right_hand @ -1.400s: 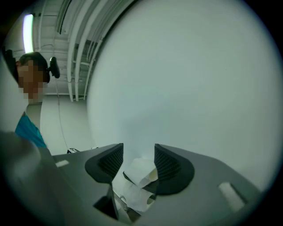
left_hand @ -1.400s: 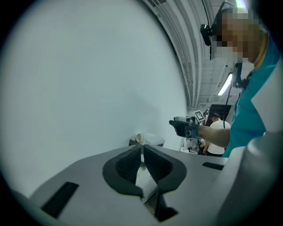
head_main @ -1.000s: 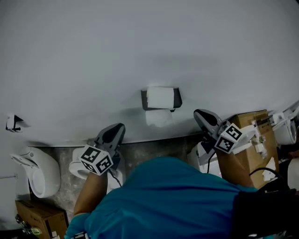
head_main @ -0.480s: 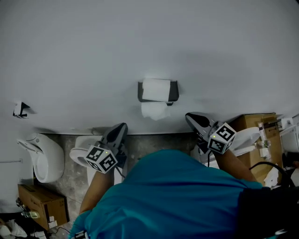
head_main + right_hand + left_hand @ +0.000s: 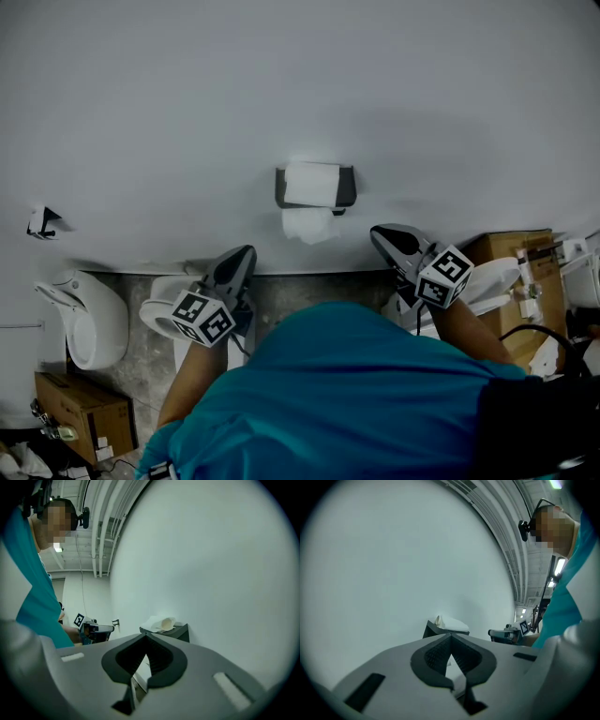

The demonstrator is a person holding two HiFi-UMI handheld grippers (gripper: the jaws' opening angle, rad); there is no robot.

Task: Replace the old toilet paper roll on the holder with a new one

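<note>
A dark wall holder (image 5: pixel 349 188) carries a white toilet paper roll (image 5: pixel 312 183), and a loose sheet (image 5: pixel 307 225) hangs below it. My left gripper (image 5: pixel 241 257) is low and to the left of the holder, shut and empty. Just below the holder's right side is my right gripper (image 5: pixel 382 234), also shut and holding nothing. In the left gripper view the roll (image 5: pixel 452 623) lies beyond my closed left gripper (image 5: pixel 450 640), with the right gripper (image 5: pixel 505 633) past it. The right gripper view shows the roll (image 5: pixel 162 622) on the holder (image 5: pixel 177 632) ahead of my closed right gripper (image 5: pixel 145 639).
A plain white wall fills the upper view. Toilets stand at the left (image 5: pixel 89 328), under my left hand (image 5: pixel 161 317) and at the right (image 5: pixel 494 278). Cardboard boxes sit at the right (image 5: pixel 511 248) and lower left (image 5: pixel 80 427). A small bracket (image 5: pixel 39 223) is on the wall at the left.
Both grippers have drawn a little closer to the holder, the right one most. Over the last half second hardly anything has shifted.
</note>
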